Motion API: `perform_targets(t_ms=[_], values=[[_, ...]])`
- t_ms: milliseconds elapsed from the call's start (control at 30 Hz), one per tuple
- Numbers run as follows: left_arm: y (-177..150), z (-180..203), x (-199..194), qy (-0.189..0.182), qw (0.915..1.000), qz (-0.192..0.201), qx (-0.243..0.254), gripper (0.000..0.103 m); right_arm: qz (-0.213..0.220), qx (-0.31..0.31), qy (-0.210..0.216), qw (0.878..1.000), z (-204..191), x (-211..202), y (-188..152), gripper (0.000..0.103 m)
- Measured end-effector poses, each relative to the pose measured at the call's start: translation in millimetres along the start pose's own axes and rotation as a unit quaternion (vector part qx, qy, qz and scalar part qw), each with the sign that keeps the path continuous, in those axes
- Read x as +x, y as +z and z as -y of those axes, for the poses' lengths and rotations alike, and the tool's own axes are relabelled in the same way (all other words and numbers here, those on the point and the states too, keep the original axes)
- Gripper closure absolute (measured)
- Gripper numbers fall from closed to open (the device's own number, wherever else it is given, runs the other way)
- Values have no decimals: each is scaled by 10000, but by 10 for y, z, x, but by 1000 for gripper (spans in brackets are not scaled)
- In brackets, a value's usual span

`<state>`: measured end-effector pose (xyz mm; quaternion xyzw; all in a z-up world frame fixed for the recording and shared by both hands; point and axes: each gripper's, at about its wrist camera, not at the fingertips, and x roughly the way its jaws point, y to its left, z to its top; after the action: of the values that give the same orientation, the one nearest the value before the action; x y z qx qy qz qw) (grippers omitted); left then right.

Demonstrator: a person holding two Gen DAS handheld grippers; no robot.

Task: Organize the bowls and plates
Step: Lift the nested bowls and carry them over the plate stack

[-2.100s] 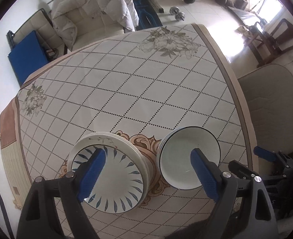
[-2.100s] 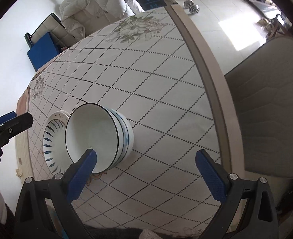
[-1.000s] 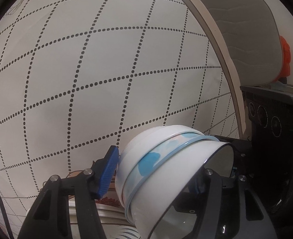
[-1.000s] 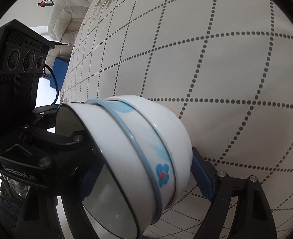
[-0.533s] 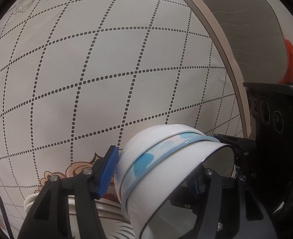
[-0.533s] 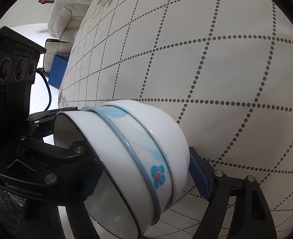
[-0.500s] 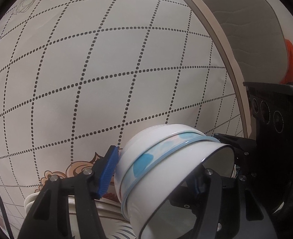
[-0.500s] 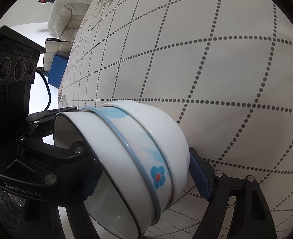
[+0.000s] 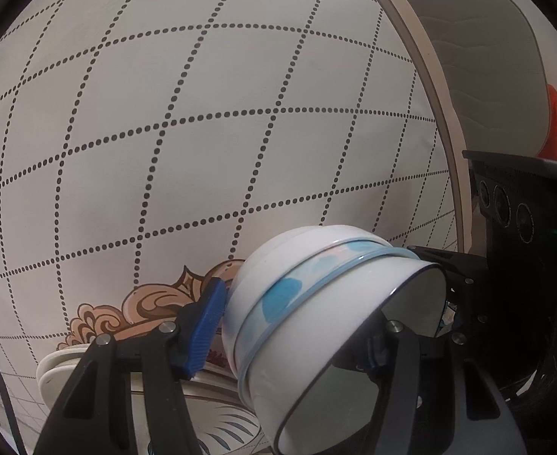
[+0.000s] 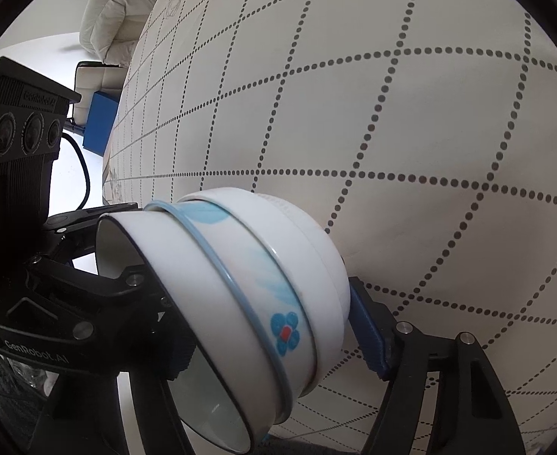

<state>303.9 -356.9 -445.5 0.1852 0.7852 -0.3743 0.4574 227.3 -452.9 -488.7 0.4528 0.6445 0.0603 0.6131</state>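
A stack of white bowls [image 9: 316, 314] with a blue band and blue flower marks is held tilted above the table, seen in both wrist views [image 10: 248, 288]. My left gripper [image 9: 293, 326] is shut on the stack, one finger inside the rim and one blue pad outside. My right gripper [image 10: 263, 326] is shut on the same stack from the opposite side. A stack of plates [image 9: 127, 379] with a blue leaf pattern lies just below, at the lower left of the left wrist view.
The table [image 9: 202, 132] has a cream cloth with a dotted diamond grid and a brown scroll ornament [image 9: 134, 307]. A grey padded chair [image 9: 487, 68] stands past the table's right edge. A white sofa [image 10: 119, 11] and a blue box [image 10: 100, 125] stand beyond the far edge.
Both grippers, open above the table earlier, closed on the bowl stack and lifted it. Over the last half second it has shifted toward the plate stack, more of which now shows below.
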Motion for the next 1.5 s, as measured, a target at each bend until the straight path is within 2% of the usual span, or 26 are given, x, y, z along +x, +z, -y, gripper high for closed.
perform_targets(t_ms=[133, 333, 533, 733, 1233, 1500], values=[[-38, -81, 3, -128, 9999, -76, -54, 46, -78, -98, -132, 9998, -51, 36, 1, 29], [-58, -126, -24, -206, 9995, -17, -255, 46, -123, 55, -43, 9999, -37, 63, 32, 28], [-41, -103, -84, 50, 9996, 9, -262, 44, -270, 367, 105, 9989, 3, 120, 25, 28], [-32, -112, -100, 83, 9994, -32, -327, 44, -285, 491, 201, 9982, 53, 107, -31, 28], [-41, -105, -285, 227, 9991, 31, -348, 44, -339, 523, 487, 9969, 25, 9, -81, 28], [-111, -117, -509, 287, 9988, 168, -345, 44, -307, 404, 547, 9972, -169, -62, -50, 28]])
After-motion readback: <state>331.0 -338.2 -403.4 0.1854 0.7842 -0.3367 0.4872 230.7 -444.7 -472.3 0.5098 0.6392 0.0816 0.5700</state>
